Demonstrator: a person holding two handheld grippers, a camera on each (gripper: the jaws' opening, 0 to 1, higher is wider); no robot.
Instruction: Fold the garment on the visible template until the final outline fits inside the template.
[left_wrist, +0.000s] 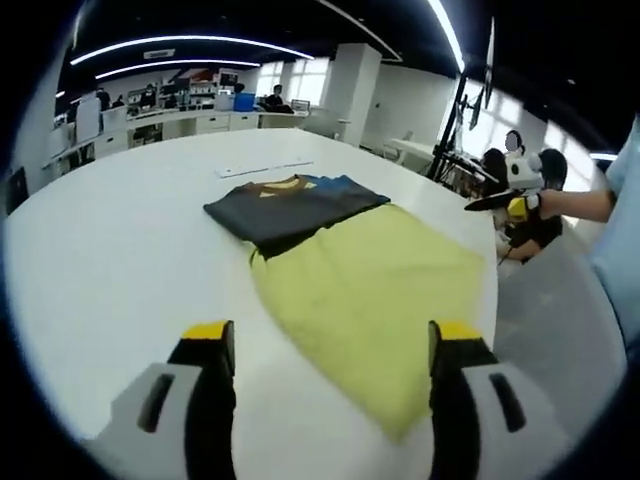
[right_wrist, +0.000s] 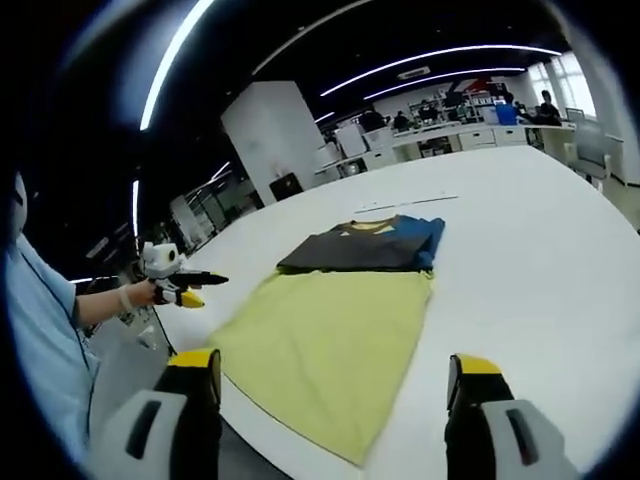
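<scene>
Presently the folded garment (left_wrist: 293, 208), a dark grey T-shirt with a blue sleeve and a yellow neckline, lies on the white table (left_wrist: 110, 270), overlapping the far edge of the yellow-green template sheet (left_wrist: 375, 295). In the left gripper view, the left gripper (left_wrist: 334, 345) hangs above the near table edge, jaws spread wide and holding nothing; the template starts between them and the garment sits well beyond. The right gripper (left_wrist: 508, 204), seen at the far right of that view in a person's hand, is off the table edge, well apart from the garment; its jaws look nearly together there.

In the right gripper view, that gripper's own jaws stand wide apart and empty, with the template's near corner between them and the garment farther off. No legible writing can be made out on the garment. A blue bin (left_wrist: 243, 101) stands on a distant counter; contents cannot be told.
</scene>
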